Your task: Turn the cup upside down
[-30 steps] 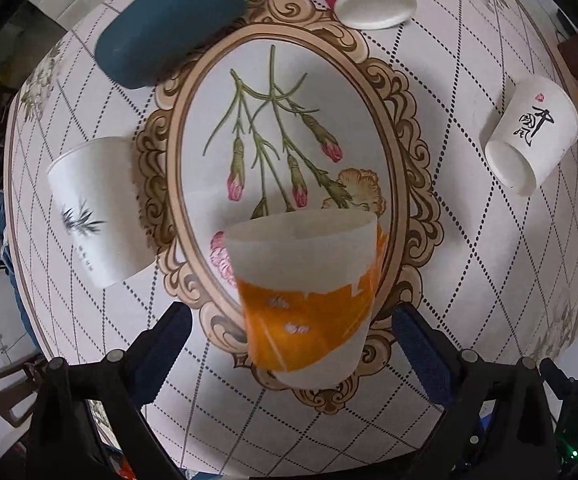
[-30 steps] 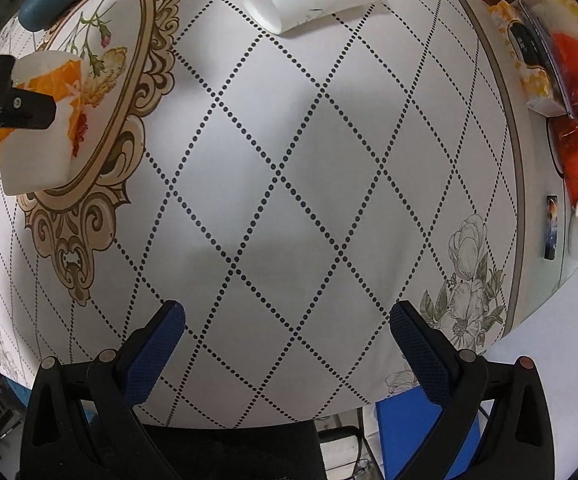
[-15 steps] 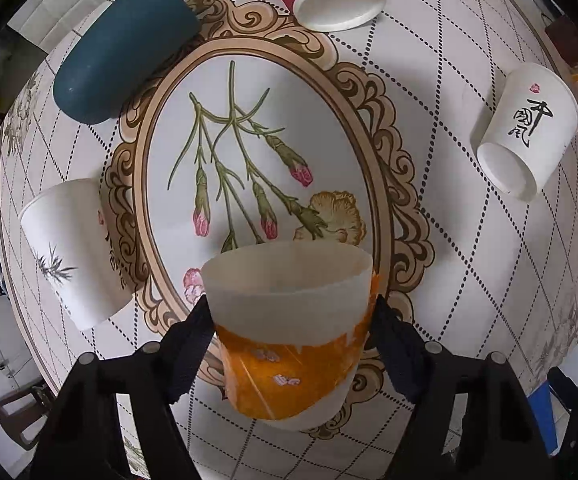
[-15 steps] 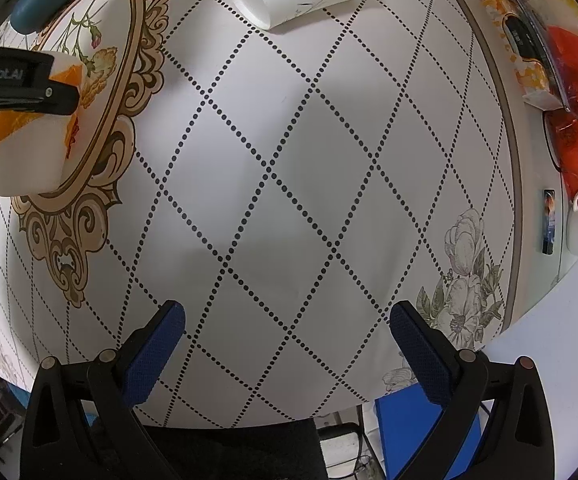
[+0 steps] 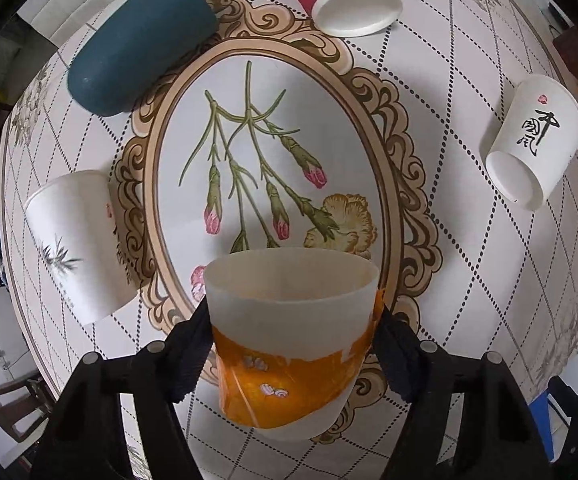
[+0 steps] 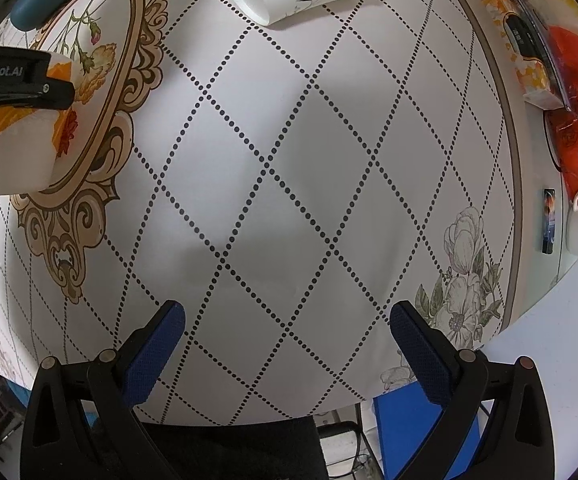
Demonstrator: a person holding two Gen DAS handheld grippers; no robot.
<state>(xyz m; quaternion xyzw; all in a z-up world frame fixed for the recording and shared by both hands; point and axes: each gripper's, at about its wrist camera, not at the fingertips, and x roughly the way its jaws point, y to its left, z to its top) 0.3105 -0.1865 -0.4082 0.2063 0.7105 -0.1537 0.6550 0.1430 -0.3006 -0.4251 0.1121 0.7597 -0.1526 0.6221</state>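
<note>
- Over the oval floral print of the tablecloth [image 5: 469,60], the left gripper [image 5: 293,344] is clamping the orange-banded white paper cup [image 5: 289,344], mouth up.
- Well apart, the right gripper [image 6: 287,336] is hovering with jaws spread, grasping nothing.

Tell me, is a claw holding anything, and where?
The left claw grips the orange cup by its sides. The right claw holds nothing.

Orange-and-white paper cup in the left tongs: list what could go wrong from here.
1. The left tongs pinch the thin orange-and-white paper cup by its sides; the wall may buckle or slip while turning.
2. The white paper cup with bamboo print lies close on the left; a wide swing could knock it.
3. The right tongs hang open, away from the cup, so nothing backs up a drop.
</note>
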